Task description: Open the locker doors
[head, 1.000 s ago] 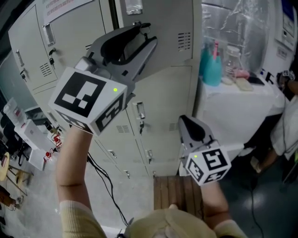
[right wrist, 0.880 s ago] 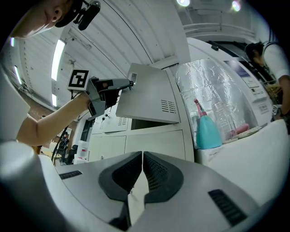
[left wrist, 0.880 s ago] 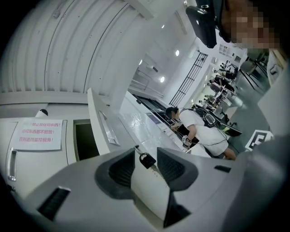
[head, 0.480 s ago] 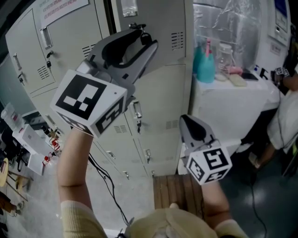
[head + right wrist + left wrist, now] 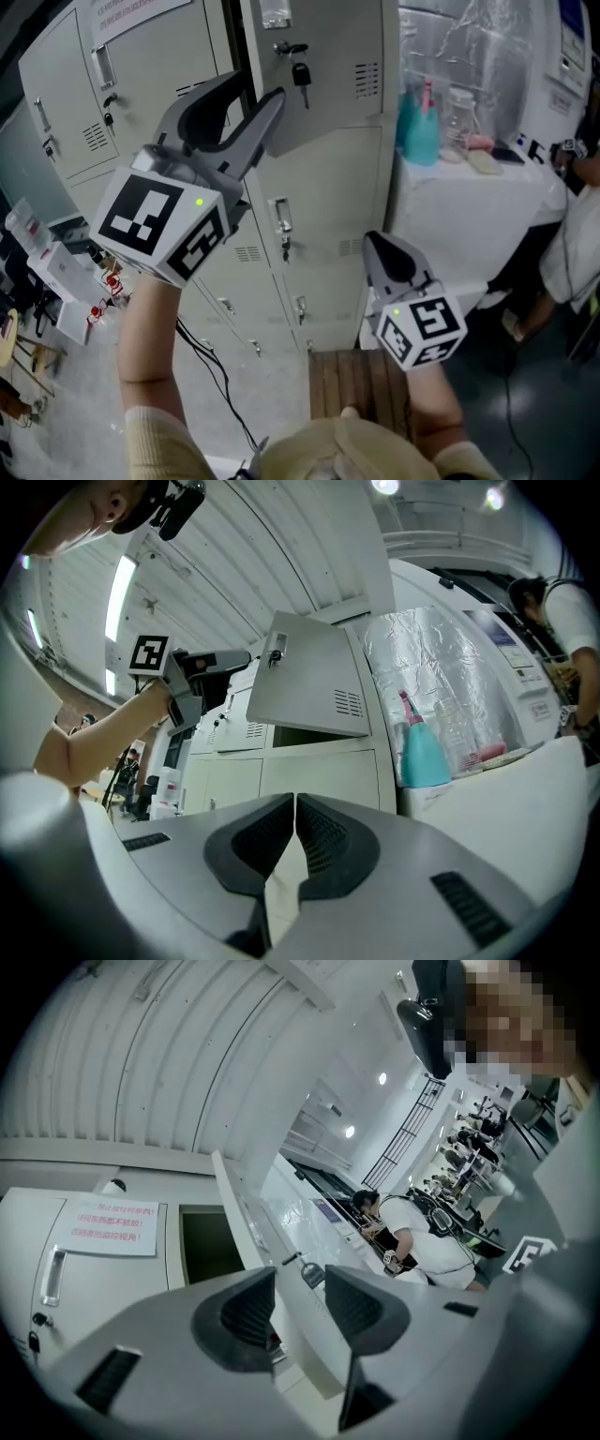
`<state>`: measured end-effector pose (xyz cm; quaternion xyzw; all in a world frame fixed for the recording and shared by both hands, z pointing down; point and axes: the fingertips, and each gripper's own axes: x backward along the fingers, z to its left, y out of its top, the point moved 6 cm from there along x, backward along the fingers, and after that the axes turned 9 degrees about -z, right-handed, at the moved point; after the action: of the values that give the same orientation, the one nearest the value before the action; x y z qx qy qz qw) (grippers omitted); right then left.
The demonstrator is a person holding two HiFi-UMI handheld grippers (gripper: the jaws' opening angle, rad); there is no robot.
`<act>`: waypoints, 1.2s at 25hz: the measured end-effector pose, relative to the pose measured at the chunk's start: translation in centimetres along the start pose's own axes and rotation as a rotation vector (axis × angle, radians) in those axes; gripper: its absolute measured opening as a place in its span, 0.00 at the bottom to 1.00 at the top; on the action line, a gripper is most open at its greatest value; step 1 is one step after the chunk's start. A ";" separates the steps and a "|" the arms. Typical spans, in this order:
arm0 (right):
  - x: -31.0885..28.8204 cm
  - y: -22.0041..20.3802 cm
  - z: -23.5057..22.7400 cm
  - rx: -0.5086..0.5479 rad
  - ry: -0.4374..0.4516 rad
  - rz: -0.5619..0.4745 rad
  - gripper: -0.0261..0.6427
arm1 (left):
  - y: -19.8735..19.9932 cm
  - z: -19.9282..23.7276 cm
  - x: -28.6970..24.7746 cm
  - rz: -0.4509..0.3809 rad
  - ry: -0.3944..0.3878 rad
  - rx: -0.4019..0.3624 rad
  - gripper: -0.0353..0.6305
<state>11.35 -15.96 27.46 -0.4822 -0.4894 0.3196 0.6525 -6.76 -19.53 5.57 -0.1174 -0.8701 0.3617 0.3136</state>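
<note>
Left fingers [image 5: 239, 1316] astride locker door [image 5: 337, 66], right fingers [image 5: 323, 841] closed

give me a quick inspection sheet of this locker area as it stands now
surface: wooden slat board underfoot
job's things: upper locker door swung open, key in its lock; locker doors below shut
clutter: teal bottle on white-draped table
grippers: left gripper jaws apart, astride the open door's edge; right gripper jaws together, empty
cables: black cable down the locker front
surroundings: person at right; notice top left
</note>
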 end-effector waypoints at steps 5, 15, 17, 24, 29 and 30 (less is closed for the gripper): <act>-0.2 -0.3 0.3 -0.010 0.014 0.004 0.04 | -2.8 0.3 1.2 0.064 0.016 0.054 0.28; -0.5 -1.1 0.5 -0.027 0.034 0.019 0.04 | -6.9 -0.8 1.6 0.124 -0.005 0.151 0.31; -0.5 -1.2 0.3 -0.029 0.033 0.022 0.04 | -7.1 -1.1 1.6 0.122 -0.015 0.154 0.31; -0.5 -1.6 -0.1 -0.032 0.031 0.031 0.04 | -6.9 -1.9 1.5 0.093 -0.038 0.146 0.30; -0.5 -1.8 -0.1 -0.038 0.035 0.038 0.04 | -6.0 -3.5 1.4 0.077 -0.079 0.126 0.30; -0.5 -1.9 0.0 -0.039 0.036 0.039 0.04 | -5.8 -3.8 1.4 0.072 -0.091 0.124 0.30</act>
<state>11.10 -17.05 29.07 -0.5099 -0.4743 0.3140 0.6453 -5.26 -20.91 12.34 -0.1121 -0.8545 0.4310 0.2672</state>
